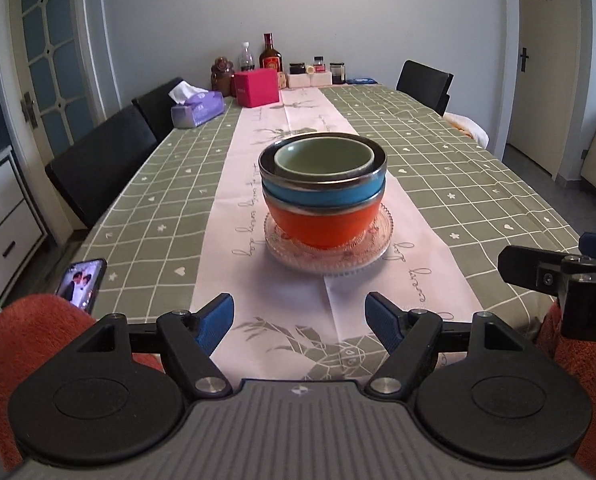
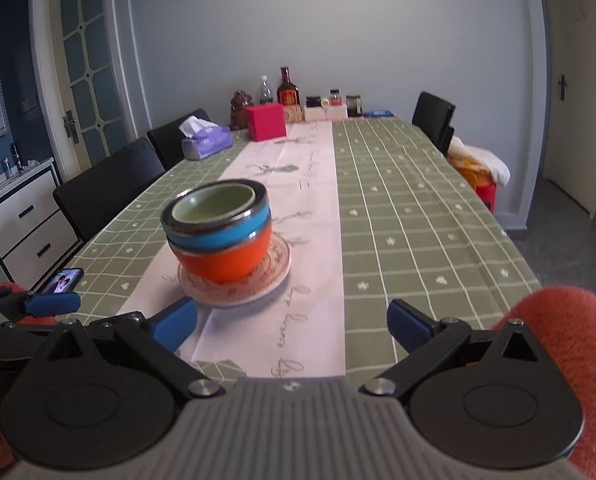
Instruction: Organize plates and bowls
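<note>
Three nested bowls stand on clear glass plates (image 1: 330,258) on the pale runner in the middle of the table: an orange bowl (image 1: 322,226) at the bottom, a blue bowl (image 1: 324,192) in it, a green bowl (image 1: 324,158) on top. In the right wrist view the same stack shows: orange bowl (image 2: 221,262), blue bowl (image 2: 221,230), green bowl (image 2: 213,202), glass plates (image 2: 271,274). My left gripper (image 1: 300,318) is open and empty, short of the stack. My right gripper (image 2: 291,322) is open and empty, to the right of the stack. A part of the right gripper (image 1: 558,276) shows at the left view's right edge.
A phone (image 1: 82,280) lies at the table's near left corner. A tissue box (image 1: 197,109), a pink box (image 1: 257,88), bottles (image 1: 271,54) and jars crowd the far end. Black chairs (image 1: 97,160) line the left side, one chair (image 1: 426,82) the far right.
</note>
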The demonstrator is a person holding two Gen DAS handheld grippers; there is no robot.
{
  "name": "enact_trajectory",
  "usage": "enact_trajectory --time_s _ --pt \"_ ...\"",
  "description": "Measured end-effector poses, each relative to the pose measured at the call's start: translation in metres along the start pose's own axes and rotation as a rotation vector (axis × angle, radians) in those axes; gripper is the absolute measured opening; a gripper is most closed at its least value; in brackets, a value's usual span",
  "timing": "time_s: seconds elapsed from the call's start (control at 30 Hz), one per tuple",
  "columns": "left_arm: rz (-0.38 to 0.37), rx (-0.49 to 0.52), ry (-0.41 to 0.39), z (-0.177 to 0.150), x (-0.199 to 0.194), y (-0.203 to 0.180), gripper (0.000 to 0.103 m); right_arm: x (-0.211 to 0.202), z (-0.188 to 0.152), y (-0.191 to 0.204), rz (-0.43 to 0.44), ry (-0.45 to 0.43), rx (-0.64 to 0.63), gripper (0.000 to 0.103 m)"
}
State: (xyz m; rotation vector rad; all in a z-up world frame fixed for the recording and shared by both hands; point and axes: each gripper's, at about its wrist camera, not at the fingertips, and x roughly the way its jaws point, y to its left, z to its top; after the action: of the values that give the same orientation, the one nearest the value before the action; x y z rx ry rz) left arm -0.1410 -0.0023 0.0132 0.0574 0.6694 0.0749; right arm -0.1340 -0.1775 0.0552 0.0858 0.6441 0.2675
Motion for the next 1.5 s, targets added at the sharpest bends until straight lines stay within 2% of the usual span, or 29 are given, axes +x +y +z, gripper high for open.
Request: enact_trajectory --time_s 0.57,1.5 --pt "0.016 -0.008 -0.019 0.004 -0.006 0.001 0.088 -0.002 0.0 0.001 -0.008 -0.01 0.01 0.099" --pt "0.027 0.015 -0.118 0.02 -0.024 -0.001 0.088 -0.017 0.007 0.002 -0.013 -0.082 0.001 0.099"
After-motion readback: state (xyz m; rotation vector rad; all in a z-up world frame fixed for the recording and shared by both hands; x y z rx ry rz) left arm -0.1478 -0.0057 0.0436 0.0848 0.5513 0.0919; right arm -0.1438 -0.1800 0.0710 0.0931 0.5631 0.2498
